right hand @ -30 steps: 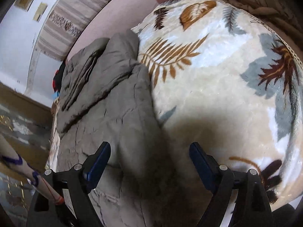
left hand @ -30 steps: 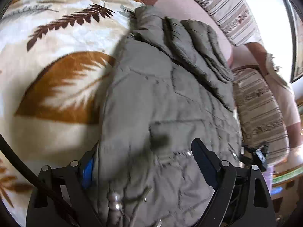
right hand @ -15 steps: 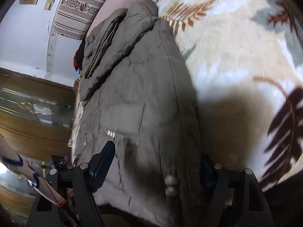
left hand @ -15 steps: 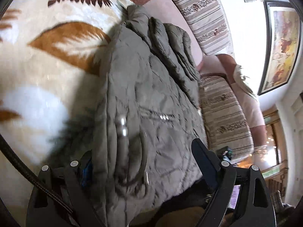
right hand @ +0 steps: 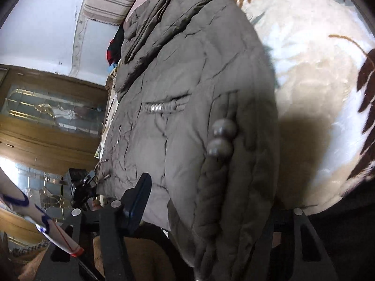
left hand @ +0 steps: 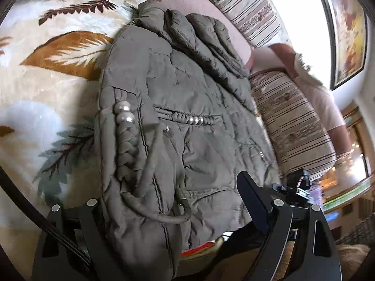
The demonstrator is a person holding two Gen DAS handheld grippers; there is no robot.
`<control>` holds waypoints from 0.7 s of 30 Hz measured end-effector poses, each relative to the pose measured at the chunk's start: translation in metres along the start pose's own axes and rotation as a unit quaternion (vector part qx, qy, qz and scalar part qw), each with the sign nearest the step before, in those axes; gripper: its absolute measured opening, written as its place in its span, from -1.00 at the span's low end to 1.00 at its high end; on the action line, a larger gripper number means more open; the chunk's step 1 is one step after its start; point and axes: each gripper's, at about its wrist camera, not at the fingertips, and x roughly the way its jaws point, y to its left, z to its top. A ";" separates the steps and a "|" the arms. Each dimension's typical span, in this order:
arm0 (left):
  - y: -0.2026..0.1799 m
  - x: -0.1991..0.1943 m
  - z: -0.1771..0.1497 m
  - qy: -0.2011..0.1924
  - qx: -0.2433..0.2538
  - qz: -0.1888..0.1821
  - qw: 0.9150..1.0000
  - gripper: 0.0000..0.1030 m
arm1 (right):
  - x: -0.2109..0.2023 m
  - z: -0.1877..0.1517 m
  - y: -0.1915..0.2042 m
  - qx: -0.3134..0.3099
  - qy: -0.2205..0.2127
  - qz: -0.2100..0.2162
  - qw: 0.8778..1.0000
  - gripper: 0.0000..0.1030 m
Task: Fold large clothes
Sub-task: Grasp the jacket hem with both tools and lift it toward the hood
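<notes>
An olive-grey padded jacket (left hand: 178,107) lies on a cream blanket with a leaf print (left hand: 42,89), its hem hanging over the near edge. It has pearl beads (left hand: 123,112) on a braided trim and a drawcord loop. My left gripper (left hand: 173,213) is open, its jaws wide on either side of the hem; the left finger is hidden under the cloth. In the right wrist view the jacket (right hand: 187,98) fills the middle. My right gripper (right hand: 211,206) is open around the hem; its right finger is hidden behind the cloth.
A striped sofa back (left hand: 241,7) and a striped cushion (left hand: 293,126) stand behind and to the right of the jacket. A framed picture (left hand: 346,28) hangs on the wall. A wooden glass-door cabinet (right hand: 46,117) stands at the left in the right wrist view.
Both grippers have drawn back and down toward the near edge. The jacket's hem, beads and drawcord have come into view between the open jaws.
</notes>
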 end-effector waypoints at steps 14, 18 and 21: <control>-0.028 -0.031 0.011 -0.018 0.013 0.117 0.993 -0.62 | -0.001 -0.012 0.044 -0.051 0.001 -0.036 0.998 -0.48; -0.047 -0.055 0.032 -0.049 0.022 0.092 0.994 -0.64 | -0.021 0.001 0.068 -0.080 -0.023 -0.018 0.996 -0.52; -0.060 -0.067 0.054 -0.069 0.027 0.075 0.994 -0.64 | -0.033 0.016 0.087 -0.098 -0.042 -0.007 0.994 -0.54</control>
